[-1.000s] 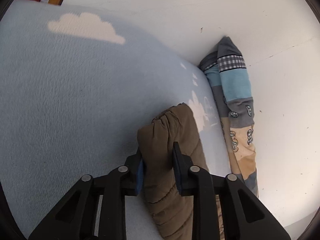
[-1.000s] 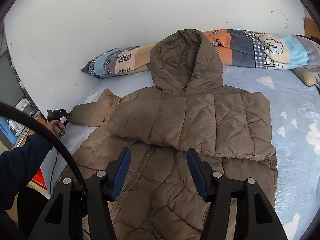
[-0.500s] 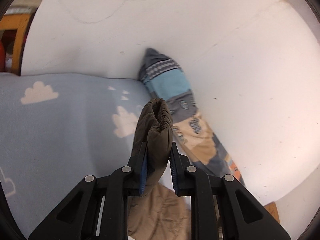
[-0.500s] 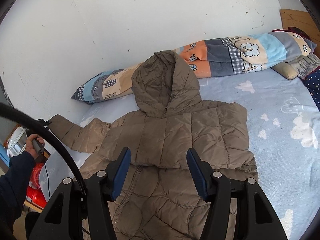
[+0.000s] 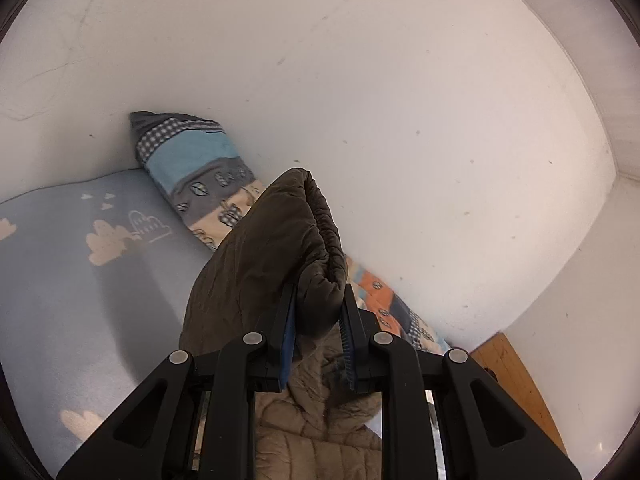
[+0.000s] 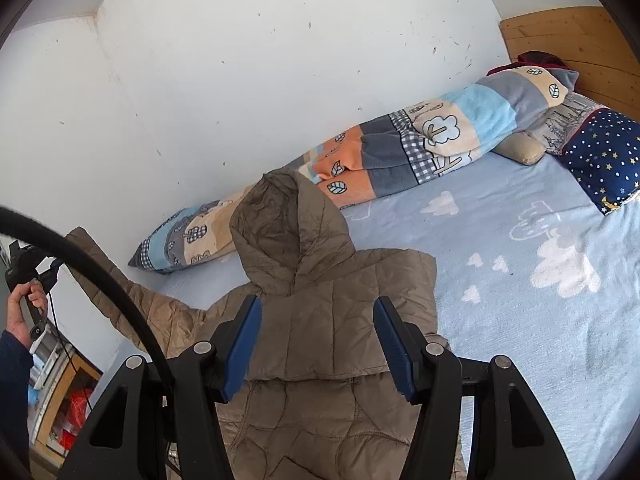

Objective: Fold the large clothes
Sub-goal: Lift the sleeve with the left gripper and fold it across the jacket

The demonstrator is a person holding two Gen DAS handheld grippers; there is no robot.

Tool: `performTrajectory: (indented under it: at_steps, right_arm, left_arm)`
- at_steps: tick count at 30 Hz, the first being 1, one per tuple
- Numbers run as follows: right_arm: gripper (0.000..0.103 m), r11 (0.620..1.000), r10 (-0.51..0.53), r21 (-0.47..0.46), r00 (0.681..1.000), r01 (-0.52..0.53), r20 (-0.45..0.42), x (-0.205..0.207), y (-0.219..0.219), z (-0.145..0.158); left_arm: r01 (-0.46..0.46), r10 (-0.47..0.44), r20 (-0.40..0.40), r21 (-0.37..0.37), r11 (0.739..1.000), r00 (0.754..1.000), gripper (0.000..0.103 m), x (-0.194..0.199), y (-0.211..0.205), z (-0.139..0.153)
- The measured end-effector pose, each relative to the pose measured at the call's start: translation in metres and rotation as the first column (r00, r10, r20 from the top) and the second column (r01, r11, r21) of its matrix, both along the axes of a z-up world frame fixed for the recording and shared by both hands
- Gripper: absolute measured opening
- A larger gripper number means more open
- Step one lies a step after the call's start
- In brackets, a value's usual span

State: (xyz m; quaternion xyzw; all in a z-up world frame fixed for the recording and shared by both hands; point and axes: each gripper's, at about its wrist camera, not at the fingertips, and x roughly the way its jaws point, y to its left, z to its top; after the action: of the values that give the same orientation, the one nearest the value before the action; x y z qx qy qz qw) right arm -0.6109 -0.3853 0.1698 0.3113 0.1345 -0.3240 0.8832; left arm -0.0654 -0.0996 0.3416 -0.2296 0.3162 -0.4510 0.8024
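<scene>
The bed (image 6: 500, 280), covered by a light blue cloud-print sheet, carries the brown hooded jacket (image 6: 332, 320) laid flat, hood toward the patchwork pillow (image 6: 400, 152) along the wall. The left gripper (image 5: 316, 320) pinches the sleeve cuff (image 5: 280, 240), apparently raised clear of the sheet. The right gripper (image 6: 318, 344) hovers over the jacket body, jaws spread and empty.

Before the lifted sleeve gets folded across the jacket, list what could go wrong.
1. The left gripper pinches only the sleeve cuff; the puffy fabric could slip out.
2. The right gripper hangs open above the jacket, so pulling the sleeve may drag the jacket across the bedsheet.
</scene>
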Motion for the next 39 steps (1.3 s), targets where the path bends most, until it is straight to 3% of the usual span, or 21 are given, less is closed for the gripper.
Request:
performTrajectory:
  at_steps: [6,10,18,25,33,36,39]
  right_arm:
    - [0.064,0.998,-0.062,-0.011,0.997,0.062,0.046,-0.030,-0.007,0.010]
    - [0.064,0.996,-0.090,-0.001,0.992,0.090,0.083,-0.051,-0.009,0.015]
    - [0.064,0.992,-0.123,0.004,0.985,0.124,0.121,-0.082,-0.012,0.020]
    - [0.064,0.992,-0.123,0.013,0.983,0.123,0.135,-0.087,-0.013,0.022]
    - [0.064,0.994,-0.107,0.010,0.985,0.107,0.132,-0.081,-0.014,0.021]
    - [0.064,0.995,-0.103,0.014,0.987,0.102,0.123,-0.076,-0.015,0.019]
    - [0.064,0.995,-0.100,0.012,0.988,0.099,0.115,-0.072,-0.017,0.018]
  left_arm:
    - [0.150,-0.152,0.039,0.042,0.988,0.988,0.019,-0.076,-0.068,0.012]
    - [0.240,-0.243,0.039,0.079,0.968,0.969,0.019,-0.121,-0.102,-0.002]
    - [0.359,-0.360,-0.026,0.169,0.918,0.933,0.019,-0.186,-0.165,-0.065]
    - [0.415,-0.392,-0.137,0.245,0.876,0.910,0.019,-0.228,-0.209,-0.150]
    - [0.488,-0.428,-0.238,0.358,0.796,0.872,0.019,-0.279,-0.238,-0.246]
    - [0.501,-0.439,-0.241,0.419,0.757,0.866,0.029,-0.293,-0.246,-0.264]
    - [0.538,-0.463,-0.274,0.395,0.745,0.843,0.047,-0.299,-0.244,-0.268]
